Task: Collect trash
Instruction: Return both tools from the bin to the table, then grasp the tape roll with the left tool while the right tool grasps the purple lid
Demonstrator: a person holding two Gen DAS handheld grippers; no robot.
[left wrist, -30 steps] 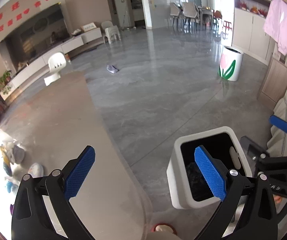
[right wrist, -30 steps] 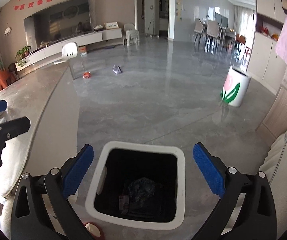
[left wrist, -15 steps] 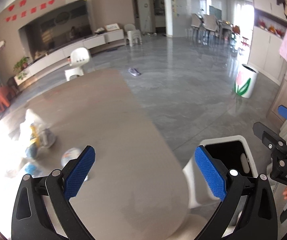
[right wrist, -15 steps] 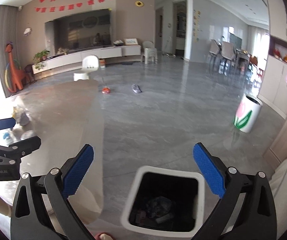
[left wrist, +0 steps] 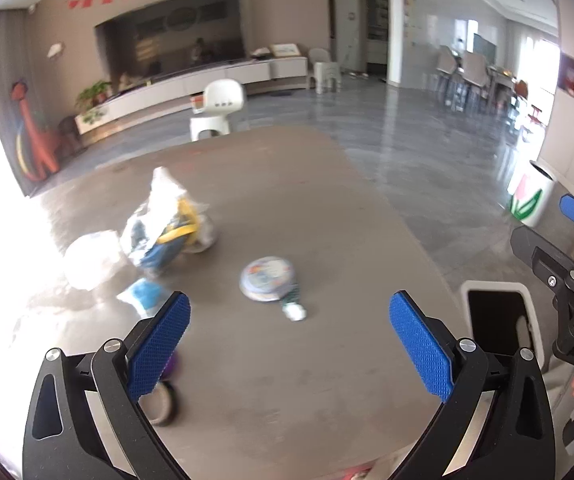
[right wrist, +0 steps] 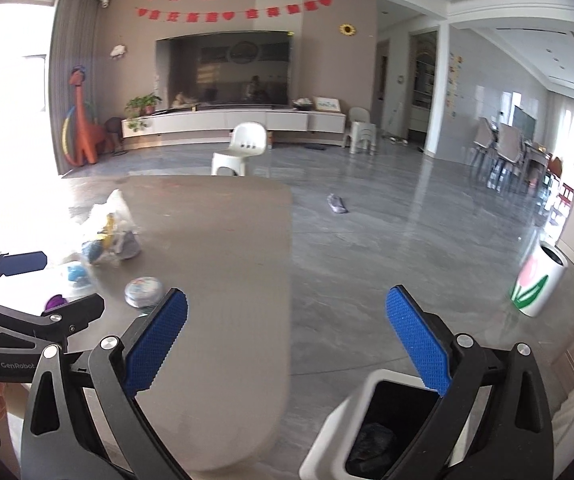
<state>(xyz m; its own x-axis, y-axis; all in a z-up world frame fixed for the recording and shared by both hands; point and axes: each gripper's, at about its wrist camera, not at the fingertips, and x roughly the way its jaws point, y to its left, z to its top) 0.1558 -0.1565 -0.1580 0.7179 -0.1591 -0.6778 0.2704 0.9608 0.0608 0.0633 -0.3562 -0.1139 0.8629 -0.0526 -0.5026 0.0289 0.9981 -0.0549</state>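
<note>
both the left gripper (left wrist: 289,344) and right gripper (right wrist: 286,340) are spread wide and hold nothing, above the bench (left wrist: 287,360) beside the bin (right wrist: 371,432); a round lid (left wrist: 267,279) lies ahead.

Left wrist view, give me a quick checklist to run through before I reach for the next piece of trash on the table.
1. Left hand-held gripper open and holding nothing: ok.
2. Right hand-held gripper open and holding nothing: ok.
3. Trash left on the table: ok, a round lid, a plastic bag and a tape roll lie there.
4. Path to the round lid free: ok, bare table lies between.
5. Trash bin open: ok, beside the table's edge, dark trash inside.
6. Sharp view of the targets: not ok, the picture is blurred.
</note>
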